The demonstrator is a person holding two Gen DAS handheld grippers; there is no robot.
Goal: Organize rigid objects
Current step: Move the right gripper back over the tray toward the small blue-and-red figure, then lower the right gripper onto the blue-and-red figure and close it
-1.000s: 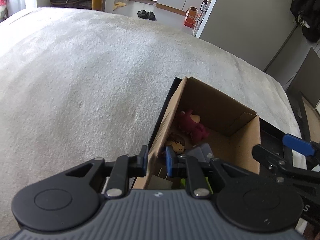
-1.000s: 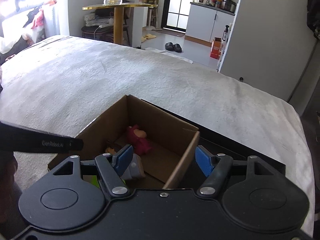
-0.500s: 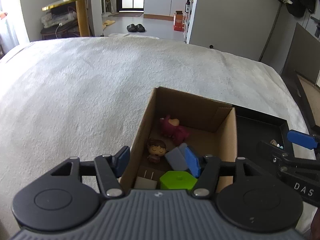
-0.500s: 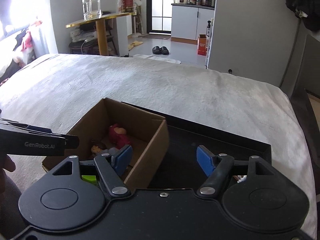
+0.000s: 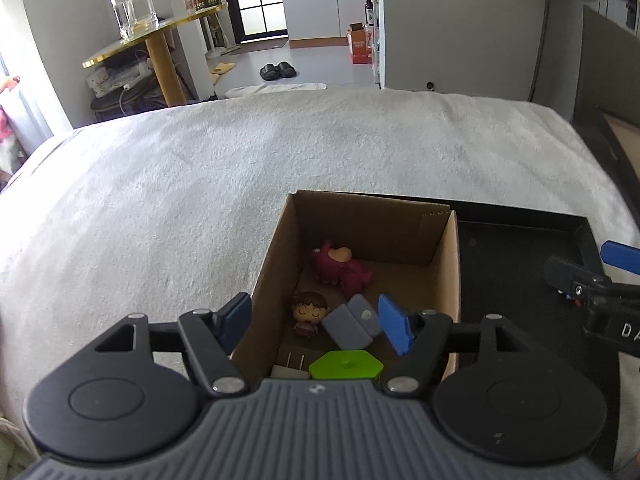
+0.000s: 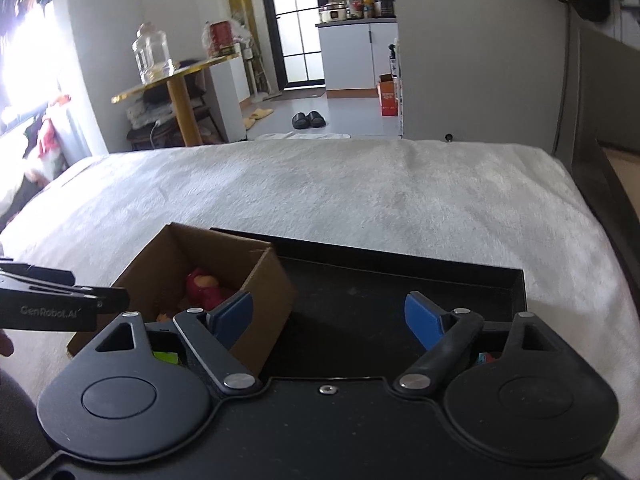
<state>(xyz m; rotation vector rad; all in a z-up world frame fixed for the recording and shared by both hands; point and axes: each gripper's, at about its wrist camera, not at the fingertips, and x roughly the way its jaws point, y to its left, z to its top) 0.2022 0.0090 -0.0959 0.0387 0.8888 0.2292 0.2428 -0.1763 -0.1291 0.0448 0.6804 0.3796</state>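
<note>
The cardboard box (image 5: 362, 216) of toys sits on the bed inside the left end of the black tray (image 6: 400, 276), right under my left fingers (image 5: 236, 316), while both my grippers are opening and hold nothing.

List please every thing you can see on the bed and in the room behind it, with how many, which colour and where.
cardboard box: one, brown, on the bed, against the tray's left side
tray: one, black, on the bed
plush toy: one, dark red, in the box
doll figure: one, brown hair, in the box
block: one, grey-blue, in the box
hexagonal piece: one, green, near end of the box
blanket: one, white, covers the bed
slippers: one pair, black, floor behind
glass jar: one, clear, on the yellow table
left gripper: blue pads, jaws opening, nothing held
right gripper: blue pads, jaws opening, empty
</note>
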